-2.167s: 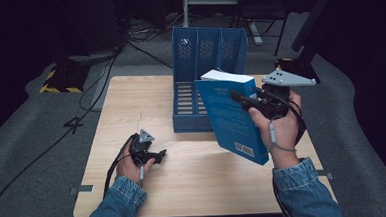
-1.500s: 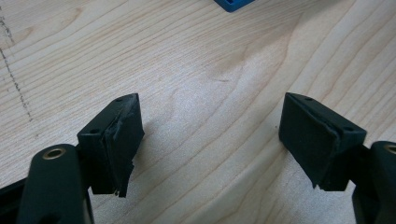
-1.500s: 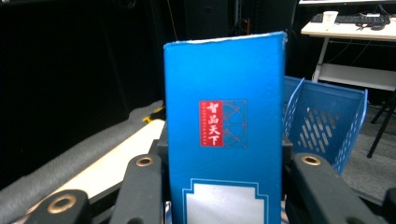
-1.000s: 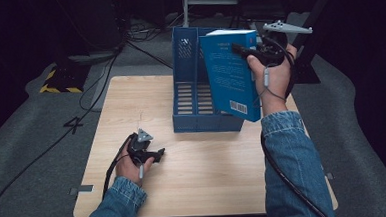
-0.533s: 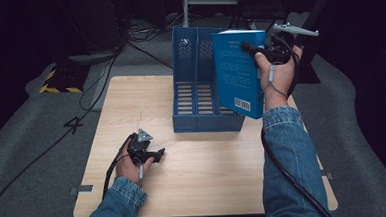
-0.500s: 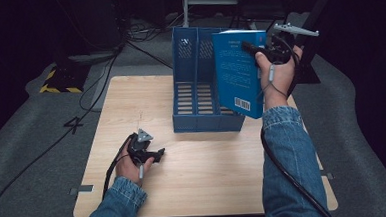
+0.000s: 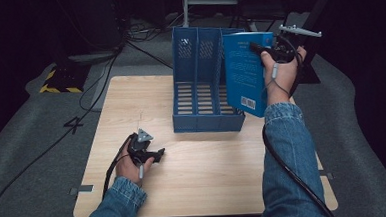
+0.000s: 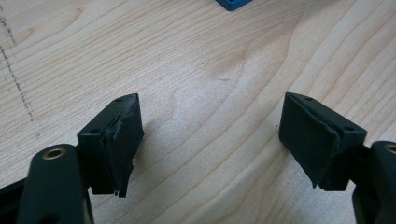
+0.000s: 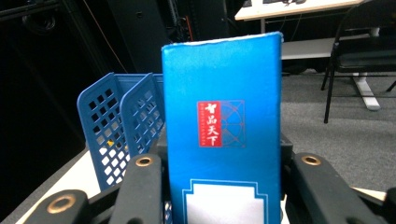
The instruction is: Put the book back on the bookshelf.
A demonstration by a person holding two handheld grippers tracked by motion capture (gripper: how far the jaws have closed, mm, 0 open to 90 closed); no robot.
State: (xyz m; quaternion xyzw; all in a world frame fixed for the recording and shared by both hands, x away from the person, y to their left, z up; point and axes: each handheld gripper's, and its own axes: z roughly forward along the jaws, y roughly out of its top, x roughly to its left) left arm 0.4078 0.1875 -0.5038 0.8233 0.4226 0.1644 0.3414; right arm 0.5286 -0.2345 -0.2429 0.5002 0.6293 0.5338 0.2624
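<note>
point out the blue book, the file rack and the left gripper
blue book [image 7: 243,71], high view, middle of its back cover
file rack [image 7: 196,91], high view, slatted floor
left gripper [image 8: 210,140], left gripper view, midway between its fingertips

Bare table [image 7: 204,168] before file rack [image 7: 199,83]

From my right tool [image 9: 223,186] view, the blue book [image 9: 223,140] runs off the bottom edge, so I can't see its lower half, and it covers the pads gripping it. It also hides the right side of the blue file rack [image 9: 122,126]. In the high view the book [image 7: 244,73] screens the rack's [image 7: 199,83] right compartment, and its cover print is too small for me to read. In the left tool [image 8: 212,135] view only a corner of the rack [image 8: 232,3] clears the top edge. The bench [image 7: 204,178] front disappears under my sleeves.
</note>
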